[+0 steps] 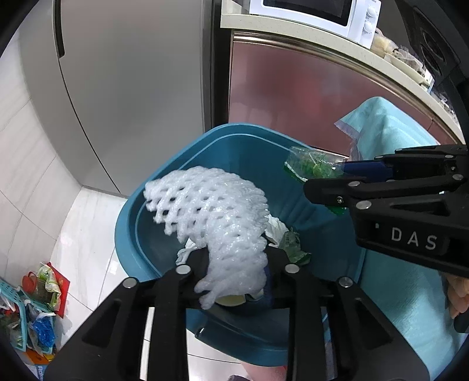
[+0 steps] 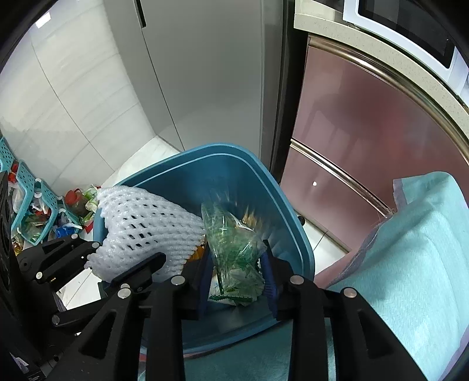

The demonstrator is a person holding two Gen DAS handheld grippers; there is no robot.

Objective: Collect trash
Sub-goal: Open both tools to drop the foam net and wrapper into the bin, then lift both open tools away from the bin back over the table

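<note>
A blue trash bin (image 1: 176,164) (image 2: 263,181) stands open on the floor below both grippers. My left gripper (image 1: 236,258) (image 2: 127,252) is shut on a white foam net sleeve (image 1: 211,205) (image 2: 146,222), which sticks out over the bin's mouth. Coming in from the right, my right gripper (image 1: 325,175) (image 2: 236,255) holds a crumpled clear-and-green plastic wrapper (image 1: 310,165) (image 2: 231,240) between its blue pads (image 2: 268,278), also above the bin. Inside the bin lie crumpled white paper (image 1: 275,228) and a green scrap (image 1: 294,250).
A teal cloth (image 1: 390,140) (image 2: 410,234) hangs just right of the bin. Behind stand a grey fridge (image 1: 132,88) and a reddish cabinet door (image 1: 293,96) under a counter with a microwave (image 1: 316,14). A teal basket (image 2: 35,205) and loose packaging sit on the floor at left.
</note>
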